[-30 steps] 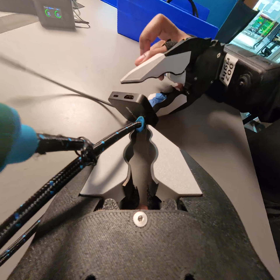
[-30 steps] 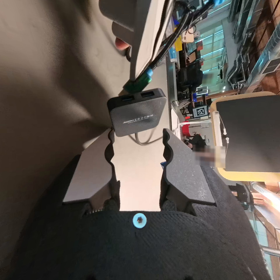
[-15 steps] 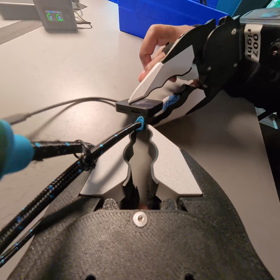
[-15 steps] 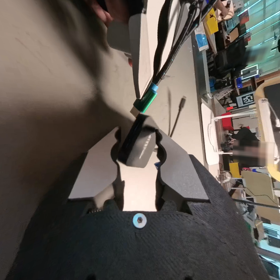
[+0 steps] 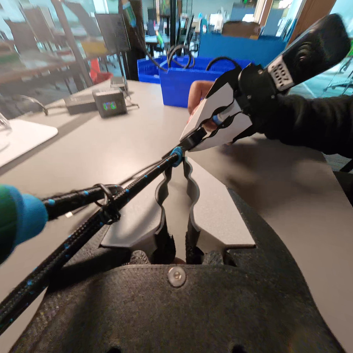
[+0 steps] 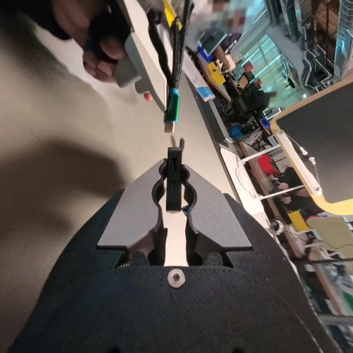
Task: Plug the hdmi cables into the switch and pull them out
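My right gripper [image 6: 172, 164] is shut on the flat black switch [image 6: 173, 183] and holds it edge-on above the grey table, port side facing away. My left gripper [image 5: 180, 159] is shut on a black braided HDMI cable [image 5: 133, 187] at its blue collar [image 5: 176, 152]. In the right wrist view its green plug [image 6: 172, 108] with the gold tip points at the switch across a small gap. In the left wrist view the right gripper [image 5: 188, 143] with the switch [image 5: 193, 138] sits just beyond my left fingertips. A second green and blue plug [image 5: 17, 215] hangs loose at the left edge.
Blue bins [image 5: 191, 86] with cables stand at the back of the table [image 5: 114, 145]. A small grey box with a green display [image 5: 109, 105] and a white pad [image 5: 24, 137] lie at the left. The table edge [image 5: 328, 166] runs close on the right. Tip to tip, the grippers are about 5 cm apart.
My right gripper has shut on the switch, lifted it off the table and turned it edge-on. The left gripper keeps its grip on the cable, with the plug in front of the switch.
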Demonstrator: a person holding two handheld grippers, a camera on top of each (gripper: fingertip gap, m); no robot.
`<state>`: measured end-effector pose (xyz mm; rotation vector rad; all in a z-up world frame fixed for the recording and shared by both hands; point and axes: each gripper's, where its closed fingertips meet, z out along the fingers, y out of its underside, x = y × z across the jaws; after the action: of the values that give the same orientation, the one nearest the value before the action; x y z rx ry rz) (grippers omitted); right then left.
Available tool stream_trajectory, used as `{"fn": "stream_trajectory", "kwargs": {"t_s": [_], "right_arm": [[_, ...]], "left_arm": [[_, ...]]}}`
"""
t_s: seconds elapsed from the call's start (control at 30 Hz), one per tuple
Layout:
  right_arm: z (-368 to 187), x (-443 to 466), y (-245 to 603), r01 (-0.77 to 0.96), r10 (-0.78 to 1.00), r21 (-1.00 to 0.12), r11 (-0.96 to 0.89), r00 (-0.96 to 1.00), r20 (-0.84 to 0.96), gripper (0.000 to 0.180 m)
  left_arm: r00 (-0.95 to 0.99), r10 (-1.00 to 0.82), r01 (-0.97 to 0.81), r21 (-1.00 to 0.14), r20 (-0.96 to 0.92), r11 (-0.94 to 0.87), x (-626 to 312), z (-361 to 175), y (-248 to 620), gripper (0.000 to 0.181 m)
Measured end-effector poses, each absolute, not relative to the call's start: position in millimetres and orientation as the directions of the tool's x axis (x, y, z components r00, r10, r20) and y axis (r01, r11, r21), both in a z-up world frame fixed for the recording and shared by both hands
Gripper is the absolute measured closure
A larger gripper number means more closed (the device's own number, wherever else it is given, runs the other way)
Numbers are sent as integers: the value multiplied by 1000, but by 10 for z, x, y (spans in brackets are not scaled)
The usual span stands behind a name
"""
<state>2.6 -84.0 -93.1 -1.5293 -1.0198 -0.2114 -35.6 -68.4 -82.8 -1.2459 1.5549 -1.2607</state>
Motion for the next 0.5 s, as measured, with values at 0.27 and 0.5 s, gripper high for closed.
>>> {"fn": "stream_trajectory", "kwargs": {"t_s": [0.27, 0.5], "right_arm": [[-581, -197, -1060, 321, 640, -926, 197, 674, 370, 166], [-565, -335, -1223, 204, 765, -966, 159, 593, 251, 167]], "left_arm": [[-295, -950, -7, -994, -101, 108, -453, -510, -837, 169], [-373, -896, 23, -968, -239, 249, -540, -473, -1069, 169]]}}
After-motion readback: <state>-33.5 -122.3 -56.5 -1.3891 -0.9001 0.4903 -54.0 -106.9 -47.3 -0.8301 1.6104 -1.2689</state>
